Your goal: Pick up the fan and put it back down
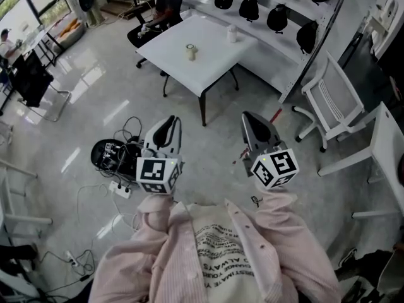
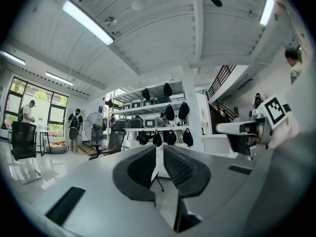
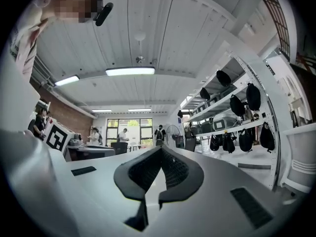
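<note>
A standing fan (image 2: 94, 126) is far off by the windows in the left gripper view, and it shows small beside the shelves as the fan (image 3: 173, 131) in the right gripper view. I cannot find it in the head view. Both grippers are held level in front of the person's chest, well away from it. My left gripper (image 1: 167, 126) (image 2: 159, 149) is shut with nothing between its jaws. My right gripper (image 1: 252, 122) (image 3: 160, 152) is shut too, its pads meeting at the tips, and holds nothing.
A white table (image 1: 202, 62) with a tape roll (image 1: 190, 52) stands ahead. Shelves of black bags (image 1: 271, 11) line the back right. White chairs (image 1: 334, 100) are at the right. Cables and a power strip (image 1: 117, 188) lie on the floor at the left. A black office chair (image 1: 151, 30) stands beyond the table.
</note>
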The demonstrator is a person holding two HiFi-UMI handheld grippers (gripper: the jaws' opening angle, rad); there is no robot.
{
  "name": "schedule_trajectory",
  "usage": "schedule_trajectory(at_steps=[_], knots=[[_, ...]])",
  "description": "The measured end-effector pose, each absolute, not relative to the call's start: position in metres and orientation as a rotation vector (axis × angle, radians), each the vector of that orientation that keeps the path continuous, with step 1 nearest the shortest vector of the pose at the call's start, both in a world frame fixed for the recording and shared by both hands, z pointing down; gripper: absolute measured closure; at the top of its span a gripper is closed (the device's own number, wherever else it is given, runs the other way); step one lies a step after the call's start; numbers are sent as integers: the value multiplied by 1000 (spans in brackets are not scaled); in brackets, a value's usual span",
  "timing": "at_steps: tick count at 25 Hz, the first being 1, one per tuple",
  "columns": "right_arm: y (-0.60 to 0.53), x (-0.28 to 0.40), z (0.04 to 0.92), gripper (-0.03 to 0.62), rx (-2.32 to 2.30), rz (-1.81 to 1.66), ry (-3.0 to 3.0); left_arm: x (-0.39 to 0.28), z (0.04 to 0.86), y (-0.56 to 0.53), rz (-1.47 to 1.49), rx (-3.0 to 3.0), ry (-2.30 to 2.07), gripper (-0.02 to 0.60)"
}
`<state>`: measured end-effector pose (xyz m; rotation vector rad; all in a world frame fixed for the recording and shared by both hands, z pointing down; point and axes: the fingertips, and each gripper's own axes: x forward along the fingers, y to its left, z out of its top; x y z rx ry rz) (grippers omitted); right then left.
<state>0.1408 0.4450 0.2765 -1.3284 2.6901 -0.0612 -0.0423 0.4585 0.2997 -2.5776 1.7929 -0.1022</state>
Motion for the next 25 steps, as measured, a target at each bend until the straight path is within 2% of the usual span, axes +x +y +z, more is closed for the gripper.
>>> schedule_trajectory(at_steps=[3,8,17,25], knots=[[441,144,284,595,-1325,-87,2693,-37,306,455,-101,-2607,1799,460],[436,144,293,595,-1313,-133,2699,-37,317,452,-139,-2629,1830,365],[410,143,313,594,-1322,-206,2695,-39,337,428,-174,-2658,1860,344],[337,132,330,594,-1362,-263,2696,-54,359,354,-208,-2706,1876,344]])
